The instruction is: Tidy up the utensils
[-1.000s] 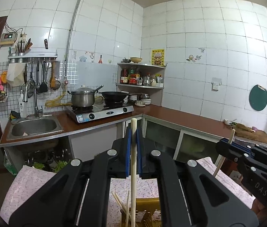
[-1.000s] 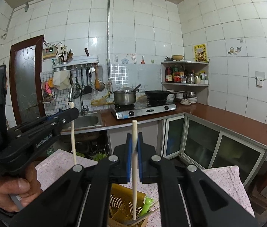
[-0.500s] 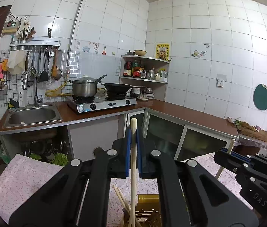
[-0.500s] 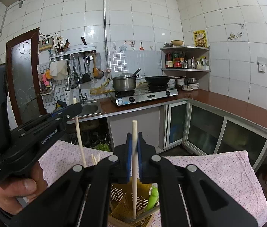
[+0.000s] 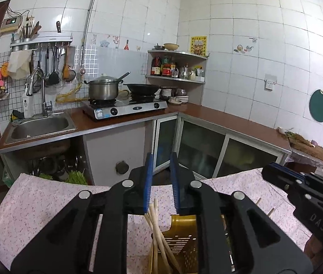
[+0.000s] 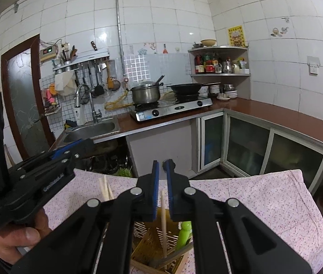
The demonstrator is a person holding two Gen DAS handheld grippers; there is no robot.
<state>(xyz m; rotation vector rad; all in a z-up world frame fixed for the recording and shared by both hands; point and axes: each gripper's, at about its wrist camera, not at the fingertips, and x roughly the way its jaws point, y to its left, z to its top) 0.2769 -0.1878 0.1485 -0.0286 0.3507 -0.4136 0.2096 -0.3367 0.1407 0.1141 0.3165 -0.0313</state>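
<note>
A yellow slatted basket stands on the pink-flowered tablecloth. Several pale wooden chopsticks lean in it below my left gripper, whose jaws are opening with nothing pressed between the blue pads. My right gripper shows a narrow gap. One chopstick stands loose in the basket below that gap, free of the pads. A green-handled utensil stands beside it. Each gripper shows in the other's view: the left gripper and the right gripper.
A person's hand holds the left gripper. Beyond the table's far edge lie the sink, a gas stove with a pot and a wok, and glass-door cabinets. A cutting board lies far right.
Both grippers came down toward the basket. Each held a chopstick upright between its pads; both jaws have parted and the chopsticks have dropped into the basket.
</note>
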